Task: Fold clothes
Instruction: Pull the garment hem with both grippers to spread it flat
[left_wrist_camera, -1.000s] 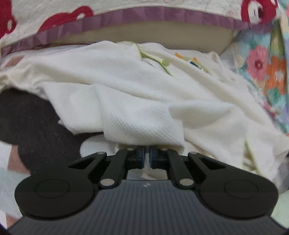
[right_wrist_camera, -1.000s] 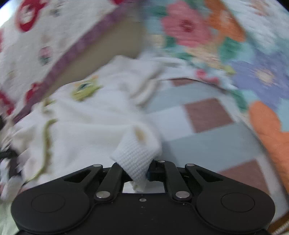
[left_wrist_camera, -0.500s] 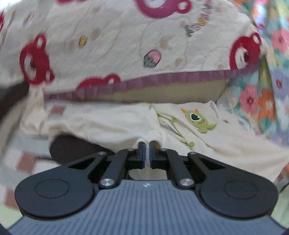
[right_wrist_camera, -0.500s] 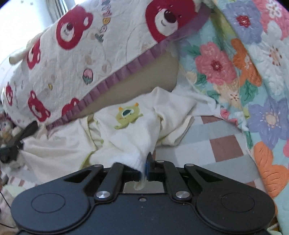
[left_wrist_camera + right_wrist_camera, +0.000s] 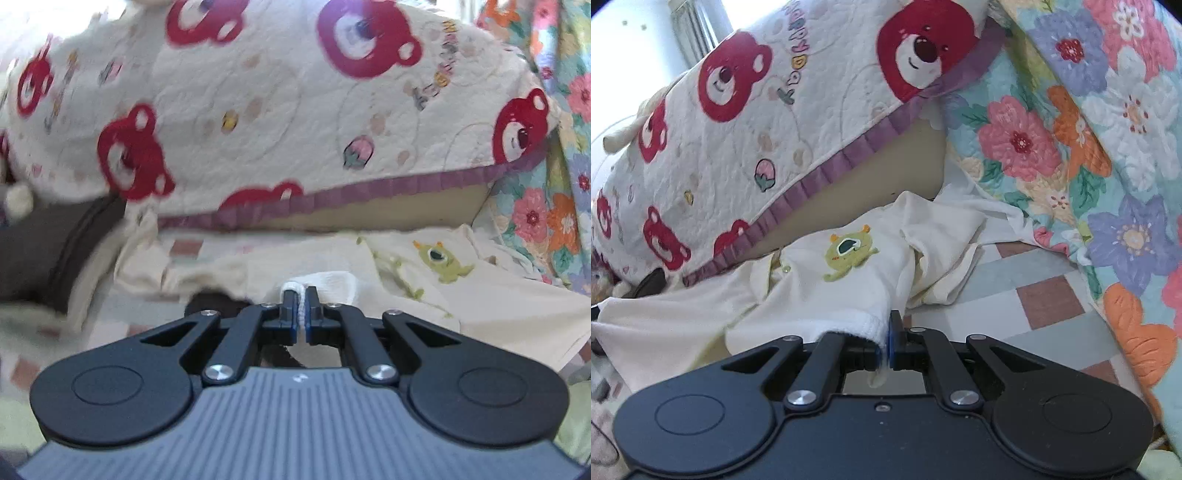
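The cream garment (image 5: 857, 280) lay spread on the checked bed cover (image 5: 1045, 299), in front of the bear-print quilt (image 5: 768, 122) with its purple trim. A green monster patch (image 5: 847, 251) sat on the garment's chest, just below the quilt's edge, and showed in both views (image 5: 441, 260).

The left gripper (image 5: 301, 295) was closed on a white ribbed edge of the garment (image 5: 332, 280), the cloth pinched between its two fingers and bunched just past their tips. That fold sat lower than the monster patch and to its left. A dark cloth (image 5: 44, 258) lay at the quilt's left end; blur there made its form hard to tell.

The right gripper (image 5: 885, 332) was likewise clamped on the garment, gripping a white ribbed hem (image 5: 857, 325) that draped over its left finger, a tail of cloth hanging down between the fingers. The garment ran from this grip up toward the quilt. A flowered blanket (image 5: 1089, 129) rose to the right of the quilt, its lower edge touching the bed cover beside the garment's sleeve (image 5: 945, 254).
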### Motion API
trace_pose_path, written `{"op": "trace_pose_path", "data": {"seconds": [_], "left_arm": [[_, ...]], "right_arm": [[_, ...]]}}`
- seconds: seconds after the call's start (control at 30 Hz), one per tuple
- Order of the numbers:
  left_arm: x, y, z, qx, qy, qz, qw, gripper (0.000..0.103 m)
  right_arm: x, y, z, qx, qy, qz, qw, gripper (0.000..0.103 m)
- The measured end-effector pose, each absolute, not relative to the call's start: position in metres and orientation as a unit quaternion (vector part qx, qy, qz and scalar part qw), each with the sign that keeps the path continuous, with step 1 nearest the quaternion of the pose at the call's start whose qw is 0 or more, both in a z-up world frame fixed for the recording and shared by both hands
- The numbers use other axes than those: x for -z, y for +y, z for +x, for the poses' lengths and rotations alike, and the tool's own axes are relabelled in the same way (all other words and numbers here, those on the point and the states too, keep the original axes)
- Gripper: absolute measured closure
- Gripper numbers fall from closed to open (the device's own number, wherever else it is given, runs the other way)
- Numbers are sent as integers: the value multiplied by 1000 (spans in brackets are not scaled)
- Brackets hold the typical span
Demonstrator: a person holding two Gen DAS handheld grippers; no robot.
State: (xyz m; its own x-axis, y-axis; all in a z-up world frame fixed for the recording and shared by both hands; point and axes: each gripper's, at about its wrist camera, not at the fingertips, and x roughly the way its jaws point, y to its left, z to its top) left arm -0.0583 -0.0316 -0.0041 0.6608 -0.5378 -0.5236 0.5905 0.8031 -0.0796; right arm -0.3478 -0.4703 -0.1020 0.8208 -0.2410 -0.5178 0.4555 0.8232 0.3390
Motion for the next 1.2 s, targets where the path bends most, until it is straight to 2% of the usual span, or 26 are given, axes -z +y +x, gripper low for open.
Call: {"op": "trace_pose_path", "data": {"seconds": [0.2,0.27,0.37,0.5,0.63,0.77,0.87,1.0,1.17,1.2], "left_arm": [[47,-44,-53,306,312,96,894,100],[46,-53,-54,305,299,126,895,100],[23,-58,-54,319,285,168,888,101],[-9,-50,-50,358,334,176,854,101],[-50,-32,-57,345,296,227,861,101],[-89,-3,-67,320,275,231,877,101],[-96,20,-88,331,311,222,863,101],[-61,27,-107,354,387,222,822,101],[-8,29,-128,377,478,225,761,101],[-9,26,-128,370,468,234,768,101]], "right_arm": [[131,-459,-337,182,283,201,920,98],[133,-456,-330,179,290,188,921,98],[117,-455,-323,175,280,171,928,99],[73,-454,-325,178,254,134,941,99],[33,-444,-338,215,221,81,948,100],[2,-436,-365,199,185,116,955,100],[-5,-413,-390,179,204,115,956,100],[19,-388,-422,174,263,125,941,100],[86,-388,-442,176,316,182,914,100],[93,-388,-441,177,320,186,912,100]]}}
